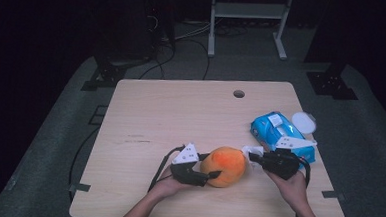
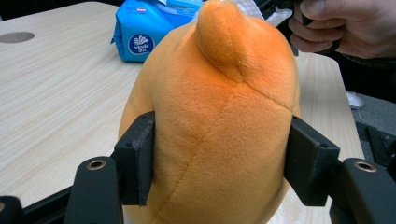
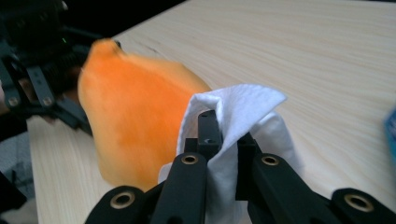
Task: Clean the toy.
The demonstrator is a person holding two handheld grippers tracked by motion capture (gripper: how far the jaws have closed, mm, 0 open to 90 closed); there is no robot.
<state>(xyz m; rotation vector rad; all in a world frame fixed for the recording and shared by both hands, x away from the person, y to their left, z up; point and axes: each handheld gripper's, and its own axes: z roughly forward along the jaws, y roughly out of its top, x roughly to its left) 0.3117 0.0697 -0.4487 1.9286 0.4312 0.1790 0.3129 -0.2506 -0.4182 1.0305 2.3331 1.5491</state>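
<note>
— Orange plush toy (image 1: 223, 166) sits mid-table, clamped by the left gripper (image 1: 211, 175)?
— Yes. Right gripper (image 1: 254, 158), pinching a white wipe (image 3: 233, 112), sits just beside the toy's far side, nearer the blue pack (image 1: 280, 133).

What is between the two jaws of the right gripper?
A folded white wipe, pinched between the jaws of the right gripper, as the right gripper view shows.
</note>
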